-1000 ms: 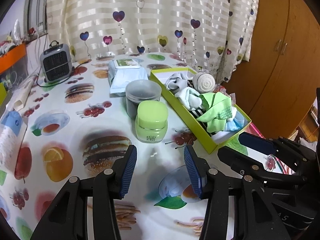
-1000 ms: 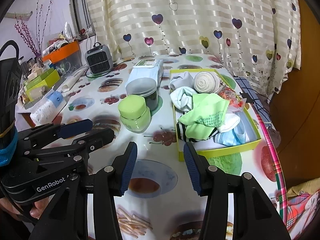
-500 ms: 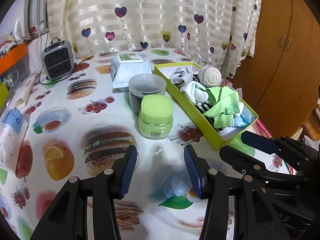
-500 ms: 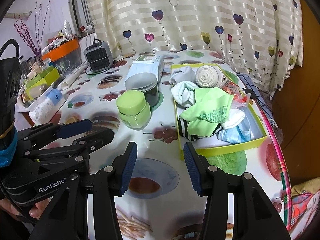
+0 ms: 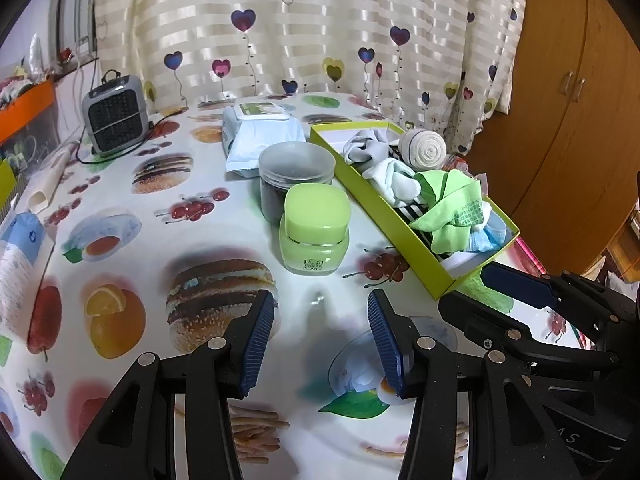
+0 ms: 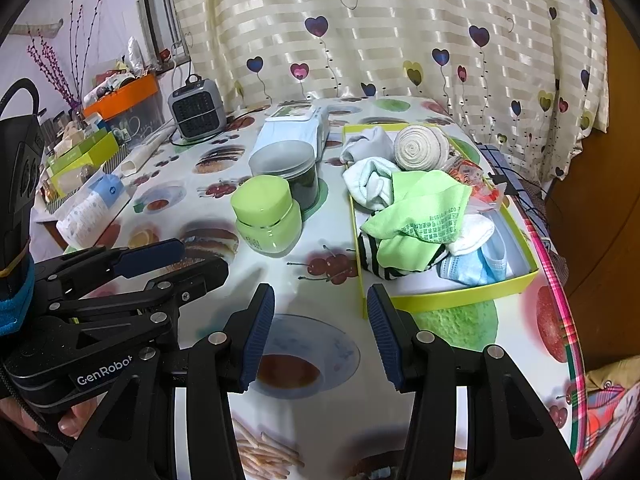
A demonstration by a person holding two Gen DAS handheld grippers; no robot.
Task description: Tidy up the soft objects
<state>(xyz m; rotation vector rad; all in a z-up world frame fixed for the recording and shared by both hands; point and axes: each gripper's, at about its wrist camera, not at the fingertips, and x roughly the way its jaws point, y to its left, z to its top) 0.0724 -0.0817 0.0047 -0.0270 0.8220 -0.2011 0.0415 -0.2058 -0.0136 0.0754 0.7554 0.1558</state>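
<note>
- Both grippers sit low over the table with nothing between their fingers: left gripper (image 5: 321, 336) has its jaws spread wide, right gripper (image 6: 321, 334) the same.
- What's changed over the last second: pretty much just the viewpoint. Both cameras have crept a bit closer to the yellow-green box (image 6: 452, 302), so the box and jars look bigger. Nothing on the table has shifted.
- The soft stuff is all piled in that box: a lime green cloth (image 6: 420, 216) on top, white socks (image 6: 370, 180), a rolled cream bandage (image 6: 418, 148), a blue face mask (image 6: 486, 266), something striped underneath.
- The green jar (image 5: 316, 228) and the dark jar (image 5: 294, 170) stand just left of the box, touching or nearly so.
- For the task: the soft things already lie in the box, heaped, not neat. That fits either a finished gather-up or a pile waiting to be sorted, can't tell which.
- Pack of wipes (image 5: 260, 132) lies behind the jars, outside the box.
</note>
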